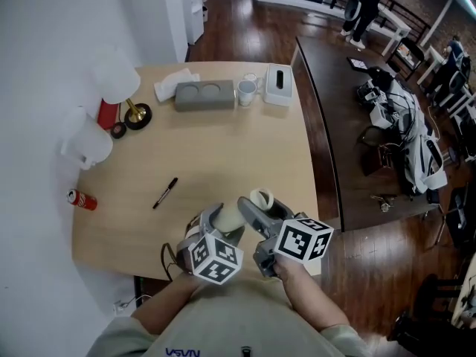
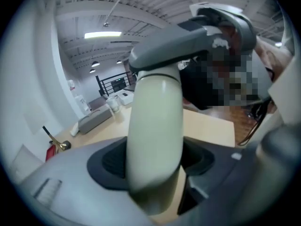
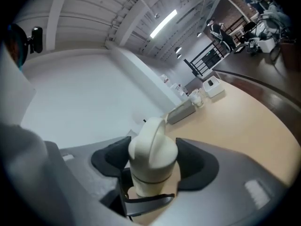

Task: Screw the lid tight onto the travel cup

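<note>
The left tool (image 2: 153, 164) grips travel cup (image 2: 155, 121), right tool (image 3: 154, 161) its lid (image 3: 150, 145), above wooden table (image 1: 223, 140).

Cream travel cup (image 1: 232, 216), lid (image 1: 261, 198) on, tilted above table's (image 1: 223, 147) near edge

Light wood table (image 1: 223, 147), dark plank floor (image 1: 245, 21) (white wall (image 1: 44, 36) left).

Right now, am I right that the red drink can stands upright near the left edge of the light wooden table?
Not quite: the red drink can lies on its side, not upright. It is indeed near the left edge of the light wooden table, as the head view shows.
</note>
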